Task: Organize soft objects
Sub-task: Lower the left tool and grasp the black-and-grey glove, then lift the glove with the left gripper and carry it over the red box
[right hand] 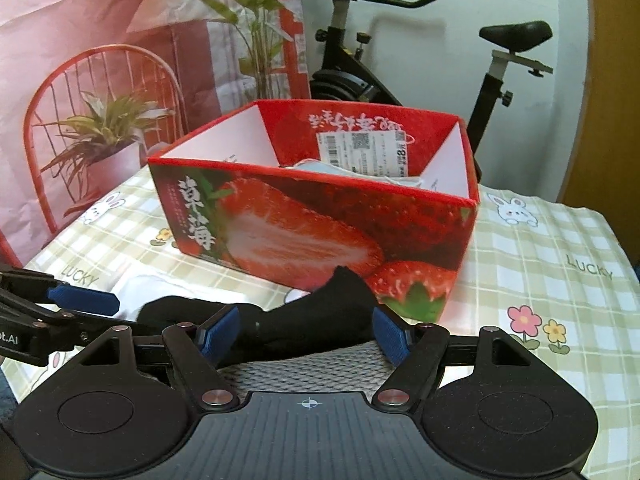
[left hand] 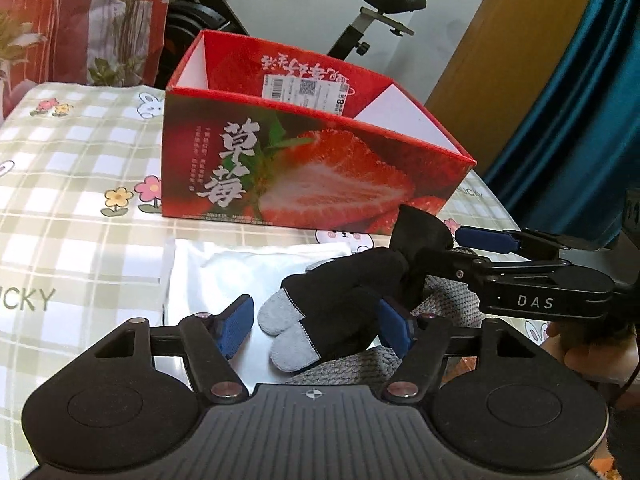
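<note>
L wrist view, left to right: white plastic pouch (left hand: 224, 276) at 9 o'clock on the checked tablecloth (left hand: 72, 184). L gripper (left hand: 316, 320) jaws about half-wide, astride the black glove w/ grey fingertips (left hand: 336, 300); can't tell if pads press. Glove lies on grey knit (left hand: 444, 300). Strawberry box (left hand: 304, 172) at 12. R gripper (right hand: 306, 334) at 3, also half-wide, straddling glove cuff; grip unclear.

Exercise bike (right hand: 404, 60) by white wall (right hand: 440, 92) — teal curtain (left hand: 580, 92) (right)
</note>
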`<state>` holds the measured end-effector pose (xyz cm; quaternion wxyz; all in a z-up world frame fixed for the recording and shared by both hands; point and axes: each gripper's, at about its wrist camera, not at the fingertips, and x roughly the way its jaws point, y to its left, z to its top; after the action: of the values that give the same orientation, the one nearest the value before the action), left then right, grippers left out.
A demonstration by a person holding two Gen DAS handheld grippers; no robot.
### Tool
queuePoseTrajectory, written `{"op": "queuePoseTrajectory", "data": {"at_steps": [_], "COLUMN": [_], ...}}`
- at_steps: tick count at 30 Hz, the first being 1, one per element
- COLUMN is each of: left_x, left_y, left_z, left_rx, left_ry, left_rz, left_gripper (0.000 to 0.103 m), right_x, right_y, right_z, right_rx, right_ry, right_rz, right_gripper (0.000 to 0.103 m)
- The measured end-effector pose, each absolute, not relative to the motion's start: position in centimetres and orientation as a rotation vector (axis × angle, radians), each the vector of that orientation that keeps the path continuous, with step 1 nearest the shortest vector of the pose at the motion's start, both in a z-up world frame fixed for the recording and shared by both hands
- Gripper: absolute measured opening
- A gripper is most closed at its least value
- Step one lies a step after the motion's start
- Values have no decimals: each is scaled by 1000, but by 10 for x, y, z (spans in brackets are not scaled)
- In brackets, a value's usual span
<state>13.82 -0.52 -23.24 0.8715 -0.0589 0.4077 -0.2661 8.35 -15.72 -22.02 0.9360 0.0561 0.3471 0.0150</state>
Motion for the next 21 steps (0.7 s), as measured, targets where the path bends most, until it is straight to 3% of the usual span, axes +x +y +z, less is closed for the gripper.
{"op": "queuePoseTrajectory", "data": {"at_steps": [3,13,15,19,21], "left_x": [141,143,143,143,144], "left_y": [-8,-14,-19,-23,-23], "left_z": [-238,-237,-238,-239,-240], "left_rx": [-134,-121,-112,-101,-107], "left_ry": [869,861,861,869,869], "left_rz": [-560,-582,-594,-615,-624], "left_gripper": [65,65,64,37,27], "right_x": [89,113,114,113,112], "right_y": [-162,-185,-187,-188,-187], "right_z": [-224,-237,-239,-239,-238], "right_rx": [126,217,248,265,268], "right_ry": [714,756,768,773,773], "right_rz": [26,35,52,68,75], "right_gripper": [70,69,63,44,26]}}
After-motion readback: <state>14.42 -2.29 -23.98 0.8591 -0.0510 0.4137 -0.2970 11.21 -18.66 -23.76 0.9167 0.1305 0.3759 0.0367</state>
